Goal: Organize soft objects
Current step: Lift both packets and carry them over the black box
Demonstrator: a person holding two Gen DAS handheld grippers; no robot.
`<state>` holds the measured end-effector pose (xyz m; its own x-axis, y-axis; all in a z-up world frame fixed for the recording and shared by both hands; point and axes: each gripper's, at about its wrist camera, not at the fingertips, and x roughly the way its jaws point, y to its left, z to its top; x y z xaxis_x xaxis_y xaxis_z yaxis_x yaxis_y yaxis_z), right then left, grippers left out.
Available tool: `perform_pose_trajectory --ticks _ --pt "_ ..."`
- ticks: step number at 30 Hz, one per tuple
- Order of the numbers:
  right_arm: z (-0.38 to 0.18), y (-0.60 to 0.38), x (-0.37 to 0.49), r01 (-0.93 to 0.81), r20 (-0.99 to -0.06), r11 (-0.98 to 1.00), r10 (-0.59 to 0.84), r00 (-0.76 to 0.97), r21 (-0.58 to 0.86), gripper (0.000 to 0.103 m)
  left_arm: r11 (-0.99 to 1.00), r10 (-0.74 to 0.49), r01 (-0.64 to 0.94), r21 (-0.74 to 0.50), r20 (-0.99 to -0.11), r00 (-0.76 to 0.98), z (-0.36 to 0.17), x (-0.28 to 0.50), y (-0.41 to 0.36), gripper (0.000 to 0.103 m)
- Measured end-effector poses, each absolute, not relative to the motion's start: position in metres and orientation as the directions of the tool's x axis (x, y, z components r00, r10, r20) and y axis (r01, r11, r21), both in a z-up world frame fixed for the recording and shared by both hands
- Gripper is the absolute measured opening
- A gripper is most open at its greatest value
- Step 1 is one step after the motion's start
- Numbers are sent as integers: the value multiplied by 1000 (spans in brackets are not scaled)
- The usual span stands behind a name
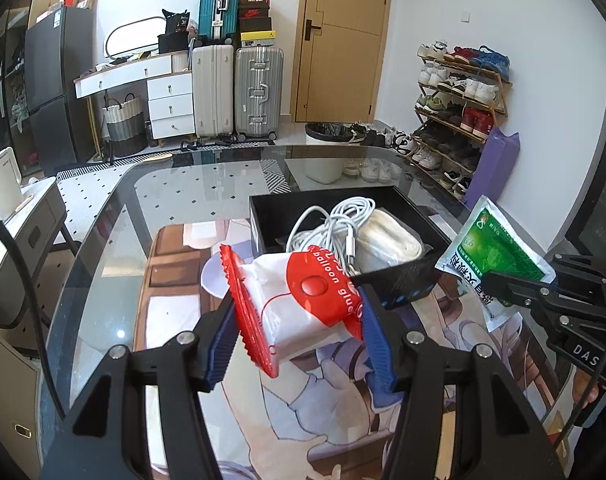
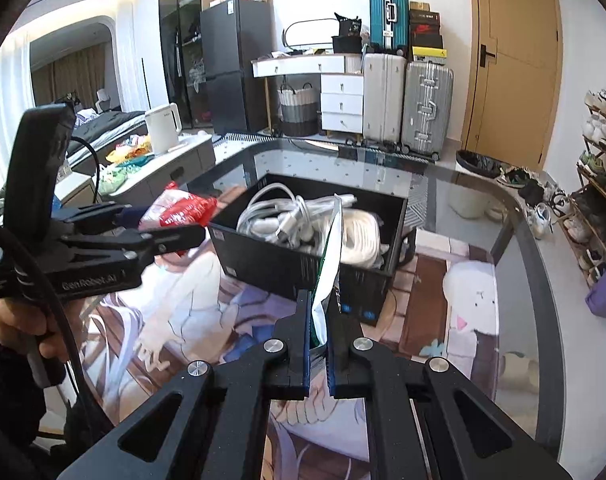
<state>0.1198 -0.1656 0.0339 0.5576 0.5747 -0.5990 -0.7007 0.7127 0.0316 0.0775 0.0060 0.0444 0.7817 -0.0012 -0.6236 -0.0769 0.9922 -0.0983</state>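
Two packs were held above the glass table [image 1: 103,240] at once! The red pack [image 1: 299,300] was clamped between the pads of the left gripper [image 1: 299,320], just near of the black box [image 1: 403,280]. The green sachet [image 2: 327,272] was pinched edge-on in the narrowly closed right gripper [image 2: 318,344], at the box's near wall. White cables [image 1: 331,220] and a cream roll [image 1: 391,240] were already boxed; both held packs were judged still to be dropped in

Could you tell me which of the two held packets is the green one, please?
The flat green-and-white foil sachet pinched in the right gripper; the left gripper instead holds a puffy red-and-white plastic packet.
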Motion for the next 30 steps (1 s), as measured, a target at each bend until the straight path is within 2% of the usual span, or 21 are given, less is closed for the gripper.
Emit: perform_pose_trajectory --ticks 20,30 --pt "49 -139 164 -712 -562 695 631 534 104 5 994 12 -76 -77 -625 781 49 116 4 56" --pt "45 -130 179 -659 -587 752 535 608 3 5 994 14 -78 -73 -633 774 46 131 5 56"
